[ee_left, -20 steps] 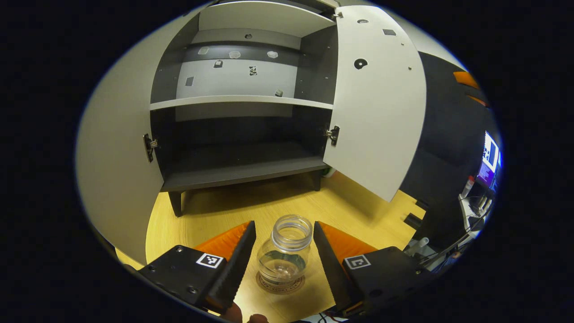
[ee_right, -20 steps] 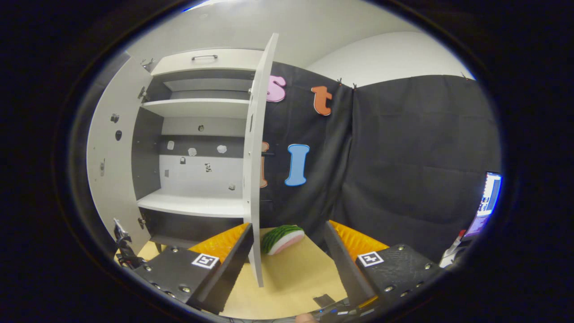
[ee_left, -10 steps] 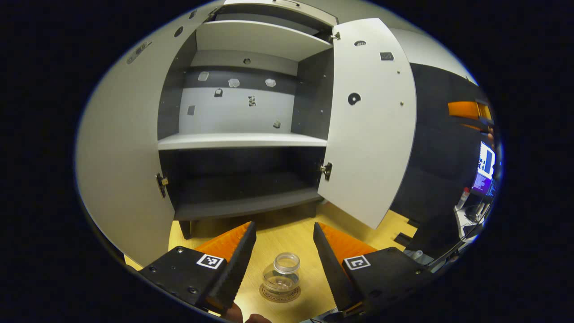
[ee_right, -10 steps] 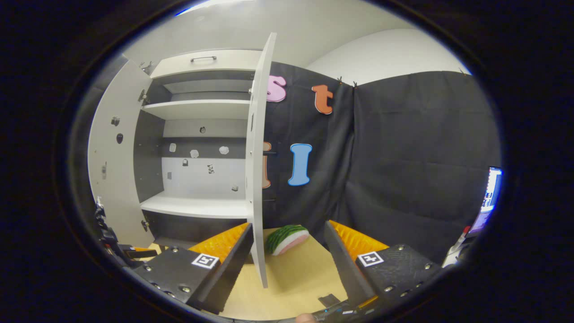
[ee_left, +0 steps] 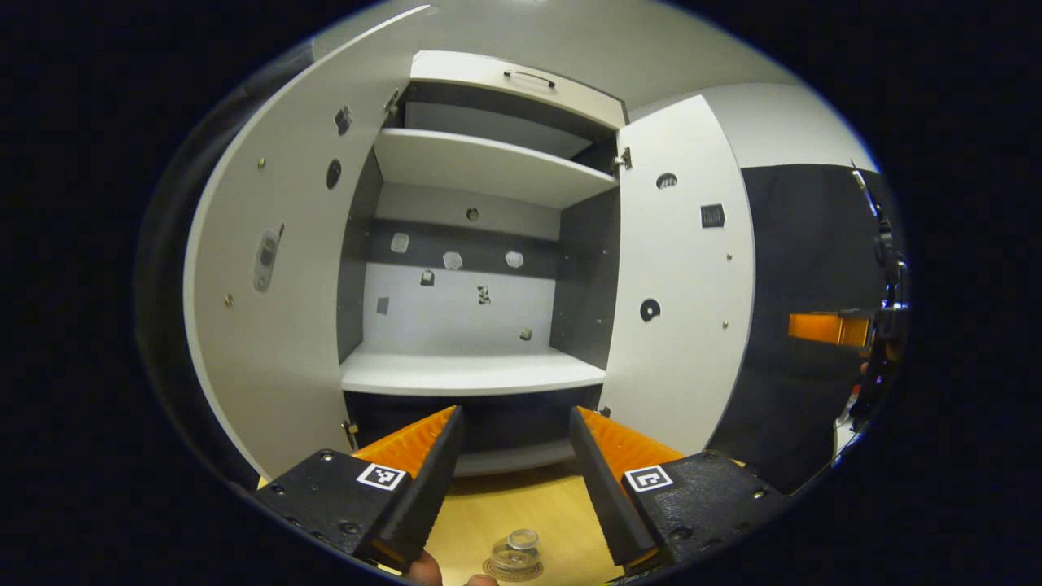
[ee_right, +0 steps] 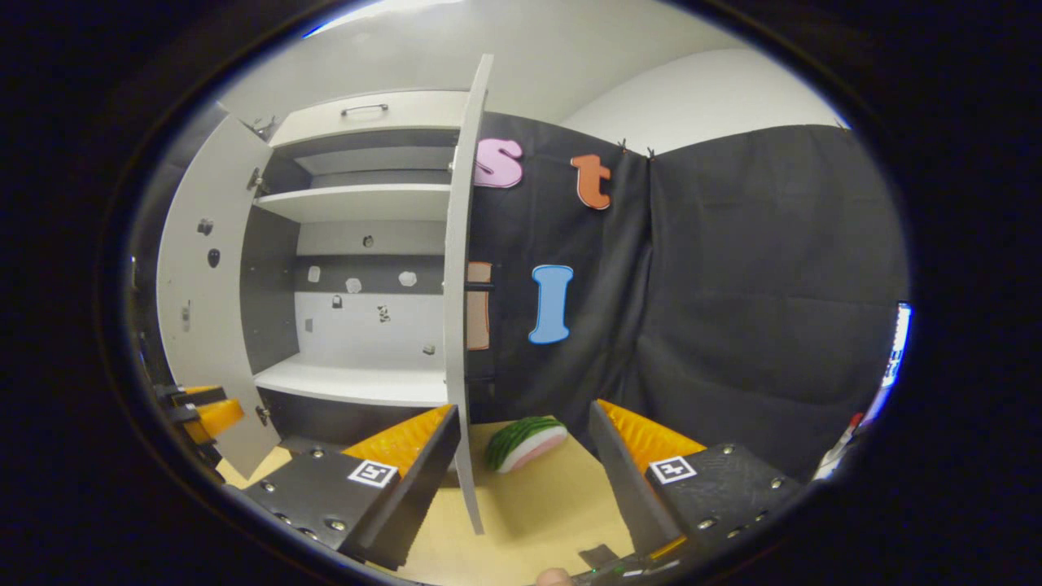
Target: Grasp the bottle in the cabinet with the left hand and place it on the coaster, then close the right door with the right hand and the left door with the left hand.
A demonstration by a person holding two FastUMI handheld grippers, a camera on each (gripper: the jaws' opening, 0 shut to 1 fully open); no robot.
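below the released left gripper (ee_left: 514,472), the bottle (ee_left: 516,552) stands on its coaster (ee_left: 511,570); right gripper (ee_right: 525,464) released beside the open right door (ee_right: 457,325).

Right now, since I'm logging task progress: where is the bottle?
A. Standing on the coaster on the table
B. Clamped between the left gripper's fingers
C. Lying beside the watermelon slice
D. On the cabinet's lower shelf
A: in the left gripper view the bottle stands upright on the coaster on the table, below the open left gripper, whose fingers do not touch it.
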